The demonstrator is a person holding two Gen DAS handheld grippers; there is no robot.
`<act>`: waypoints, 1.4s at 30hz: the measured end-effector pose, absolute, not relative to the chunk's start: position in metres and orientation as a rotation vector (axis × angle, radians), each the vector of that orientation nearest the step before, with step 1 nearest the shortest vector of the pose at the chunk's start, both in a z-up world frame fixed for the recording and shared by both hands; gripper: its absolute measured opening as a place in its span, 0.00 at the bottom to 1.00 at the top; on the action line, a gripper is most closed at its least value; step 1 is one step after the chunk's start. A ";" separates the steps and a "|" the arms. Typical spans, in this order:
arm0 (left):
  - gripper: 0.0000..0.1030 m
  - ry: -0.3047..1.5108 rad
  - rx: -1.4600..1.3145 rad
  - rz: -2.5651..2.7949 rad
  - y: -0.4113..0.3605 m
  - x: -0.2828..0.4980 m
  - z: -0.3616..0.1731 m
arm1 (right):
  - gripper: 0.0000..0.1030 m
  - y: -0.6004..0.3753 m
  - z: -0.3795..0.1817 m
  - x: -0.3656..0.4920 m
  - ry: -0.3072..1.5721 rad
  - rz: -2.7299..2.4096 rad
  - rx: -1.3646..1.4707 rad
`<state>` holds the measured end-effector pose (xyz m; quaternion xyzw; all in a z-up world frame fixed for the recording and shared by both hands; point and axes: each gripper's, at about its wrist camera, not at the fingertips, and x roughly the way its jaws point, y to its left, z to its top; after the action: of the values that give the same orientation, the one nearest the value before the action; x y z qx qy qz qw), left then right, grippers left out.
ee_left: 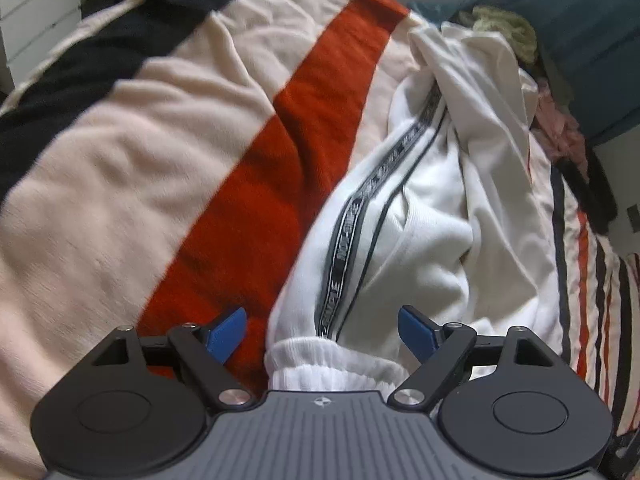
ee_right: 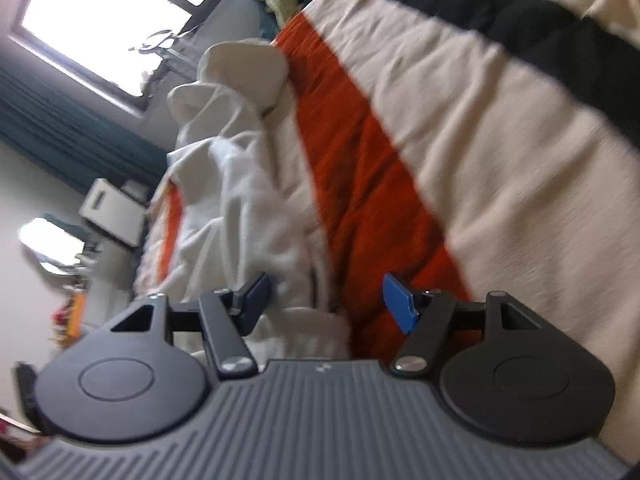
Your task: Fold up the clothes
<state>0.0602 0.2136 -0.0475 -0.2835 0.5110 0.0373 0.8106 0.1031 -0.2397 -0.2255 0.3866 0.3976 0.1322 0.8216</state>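
Observation:
White track pants point(ee_left: 432, 208) with a black lettered side stripe point(ee_left: 348, 248) lie crumpled on a striped blanket point(ee_left: 140, 152). My left gripper point(ee_left: 322, 328) is open, its blue fingertips on either side of an elastic cuff point(ee_left: 332, 368) of the pants, right at the gripper's base. In the right wrist view the same white pants point(ee_right: 240, 200) run away from the camera. My right gripper point(ee_right: 326, 300) is open around another white cuff point(ee_right: 316, 336). Neither gripper is closed on the cloth.
The blanket has cream, red point(ee_left: 280, 184) and black point(ee_left: 100, 56) bands and covers a bed. A pile of other clothes point(ee_left: 560, 128) sits at the far right beside a teal cushion point(ee_left: 580, 20). A window point(ee_right: 112, 20) and teal curtain point(ee_right: 60, 128) show in the right wrist view.

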 end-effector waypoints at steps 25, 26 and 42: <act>0.43 1.141 -0.660 -0.005 0.210 0.054 -0.065 | 0.65 -0.216 -0.219 0.107 0.818 0.313 0.712; 0.28 1.117 -0.687 -0.003 0.214 0.052 -0.063 | 0.65 -0.218 -0.219 0.107 0.812 0.318 0.729; 0.30 1.053 -0.784 0.062 0.230 0.056 -0.070 | 0.61 -0.210 -0.237 0.114 0.853 0.383 0.810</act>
<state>0.0561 0.2298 -0.0702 -0.3643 0.4895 0.0290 0.7917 0.1136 -0.2101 -0.2366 0.3795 0.4000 0.1794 0.8147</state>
